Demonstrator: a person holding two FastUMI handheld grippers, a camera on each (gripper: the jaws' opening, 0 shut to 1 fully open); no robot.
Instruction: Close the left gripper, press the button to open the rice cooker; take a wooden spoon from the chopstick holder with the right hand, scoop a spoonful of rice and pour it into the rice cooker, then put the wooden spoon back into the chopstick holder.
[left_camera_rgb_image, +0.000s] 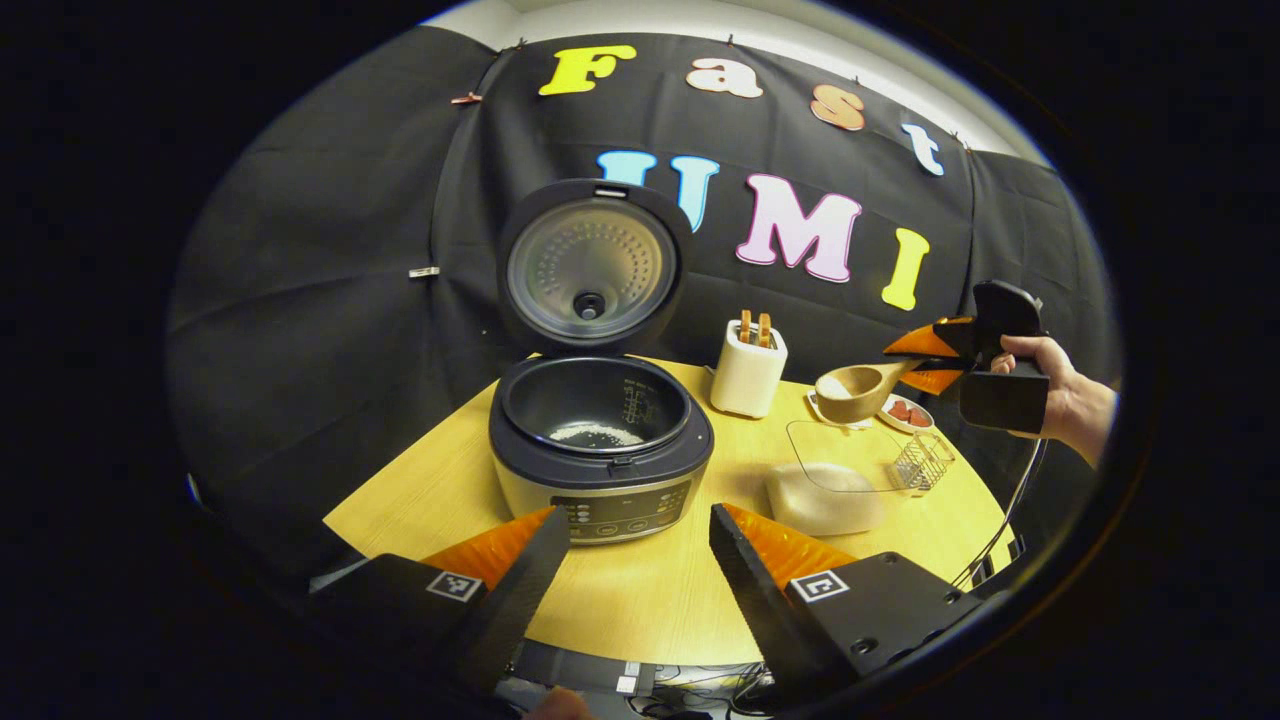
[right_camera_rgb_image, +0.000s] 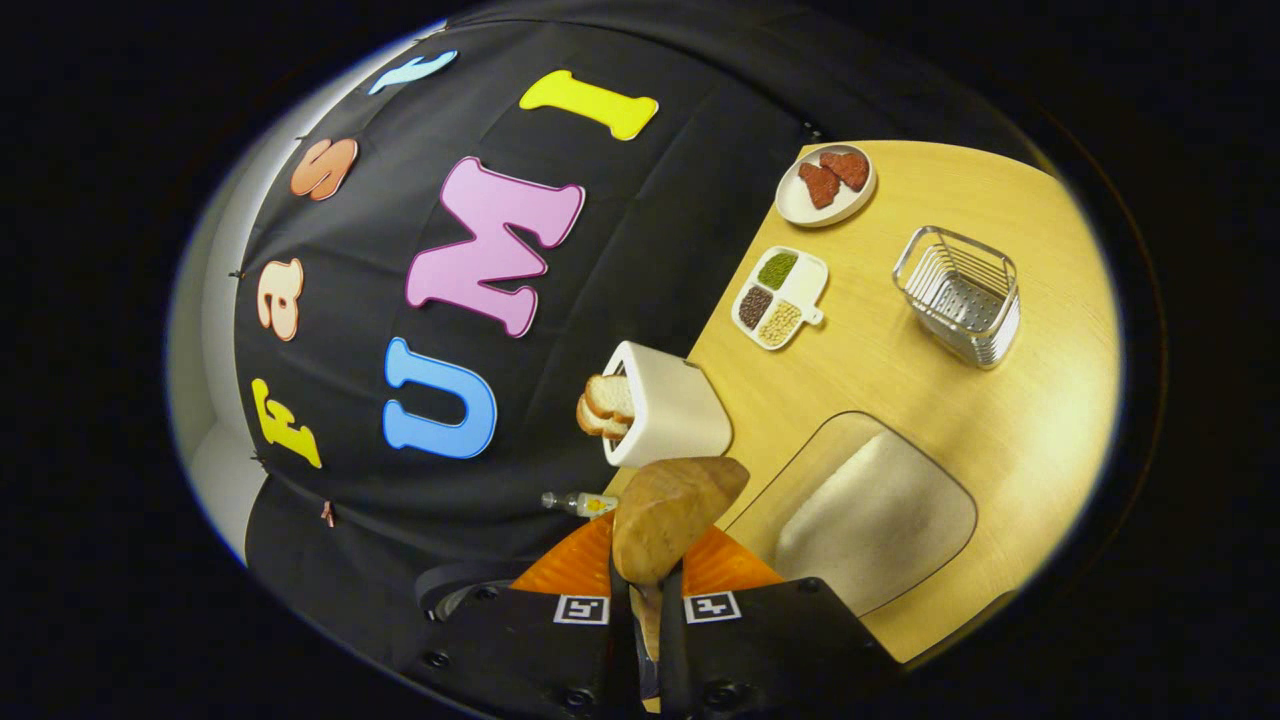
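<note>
Table (right_camera_rgb_image: 900, 370), wooden spoon (right_camera_rgb_image: 670, 515) between right jaws

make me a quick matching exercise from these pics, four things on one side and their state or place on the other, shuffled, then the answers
Things:
1. rice cooker
2. wooden spoon
3. left gripper
4. white holder

States or places:
A. held in the right gripper, above the table
B. lid up, a little rice in the pot
C. standing on the table to the right of the cooker in the left gripper view
D. fingers apart, holding nothing

Pairs: 1-B, 2-A, 3-D, 4-C
</note>
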